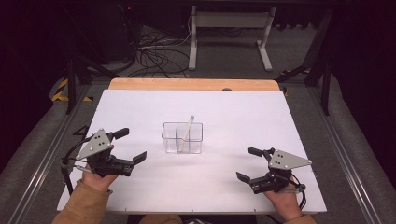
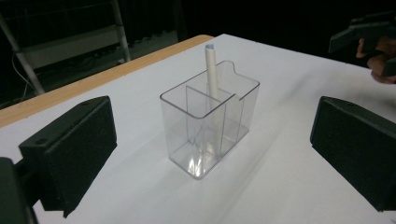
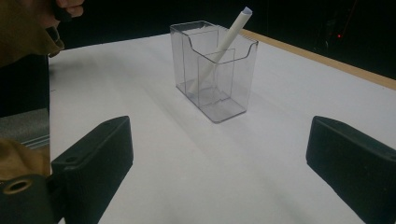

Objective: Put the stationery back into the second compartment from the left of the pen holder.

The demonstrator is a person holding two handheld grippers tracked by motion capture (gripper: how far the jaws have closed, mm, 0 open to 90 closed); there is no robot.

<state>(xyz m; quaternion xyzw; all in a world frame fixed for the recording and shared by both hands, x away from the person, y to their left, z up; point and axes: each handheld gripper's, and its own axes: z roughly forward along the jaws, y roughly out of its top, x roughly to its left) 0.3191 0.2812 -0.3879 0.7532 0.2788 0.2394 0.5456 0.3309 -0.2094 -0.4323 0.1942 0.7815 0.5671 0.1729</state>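
Observation:
A clear plastic divided container (image 1: 182, 138) stands upright at the middle of the white tabletop (image 1: 243, 112). A white pen (image 1: 188, 128) leans inside it, its tip poking above the rim. My left gripper (image 1: 133, 144) rests to the container's left, open, with nothing between its jaws. My right gripper (image 1: 246, 164) sits near the front right, also open and holding nothing. In the left gripper view the container (image 2: 210, 126) and pen (image 2: 211, 70) lie ahead between the wide jaws of the left gripper (image 2: 215, 140). The right gripper view frames the container (image 3: 215, 70) and pen (image 3: 229, 36) ahead of the right gripper (image 3: 219, 154).
A wooden strip (image 1: 187, 84) runs along the tabletop's far edge. Beyond it on the floor are a white desk frame (image 1: 229, 32) and tangled cables (image 1: 154, 56). Metal rails flank the table on both sides.

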